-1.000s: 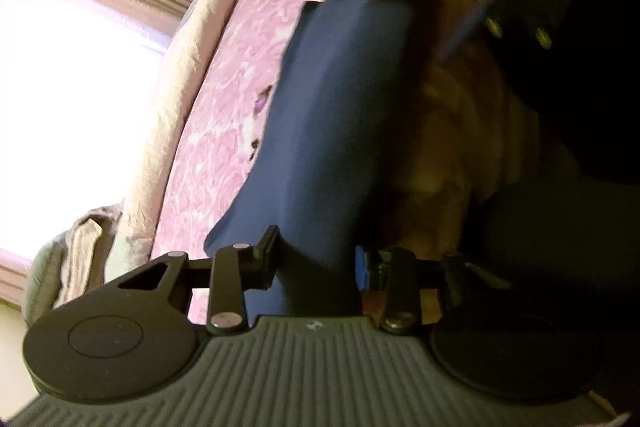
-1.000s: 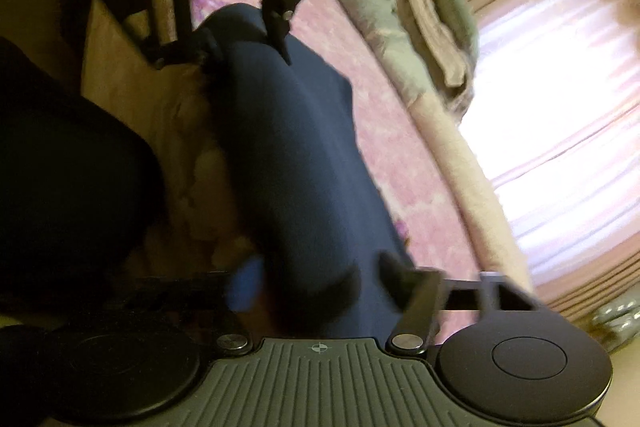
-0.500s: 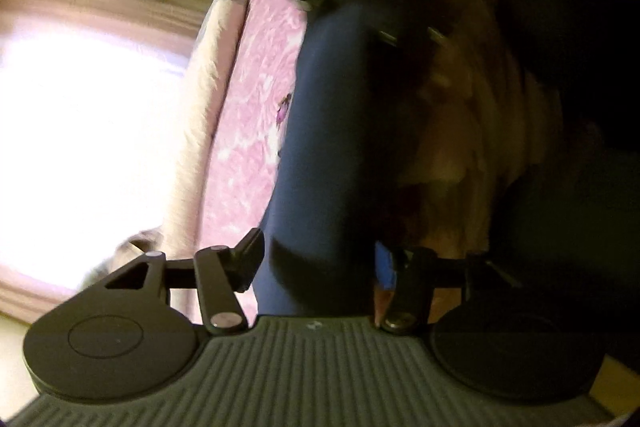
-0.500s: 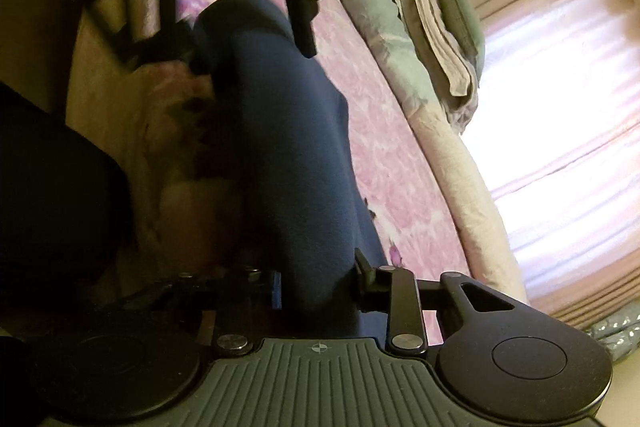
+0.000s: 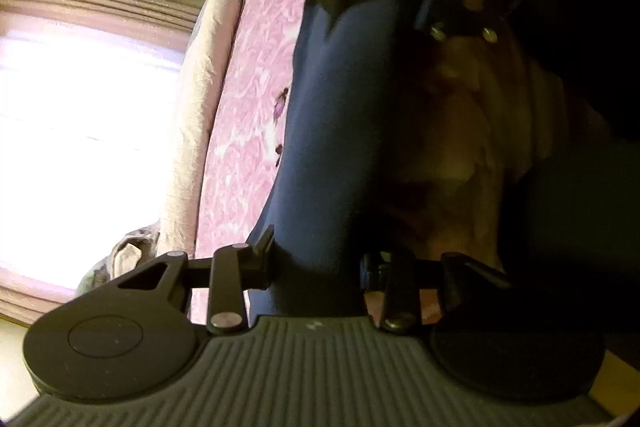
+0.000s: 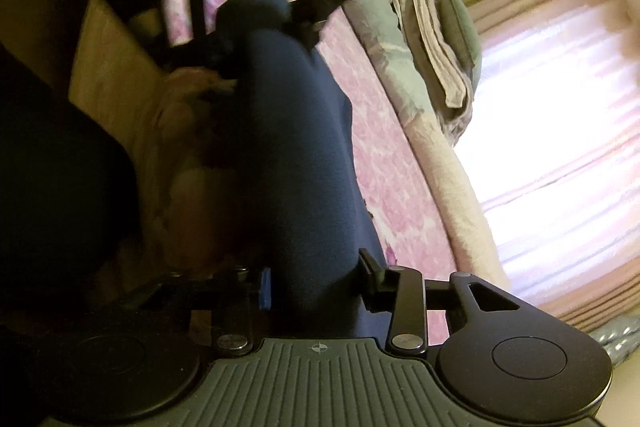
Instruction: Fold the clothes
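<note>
Bed: pink patterned bedspread (image 5: 248,99) lies ahead of both tools, window behind.
Garment: navy cloth (image 5: 336,131) is stretched between them above the bed.
Left hand-held gripper (image 5: 316,263): closing on one end.
Right hand-held gripper (image 6: 316,277): opening, cloth between its jaws.
Risk: the right end may slip free and sag, spoiling the fold.

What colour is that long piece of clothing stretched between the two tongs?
Dark navy blue, plain, no pattern. The garment shows best in the right wrist view.
</note>
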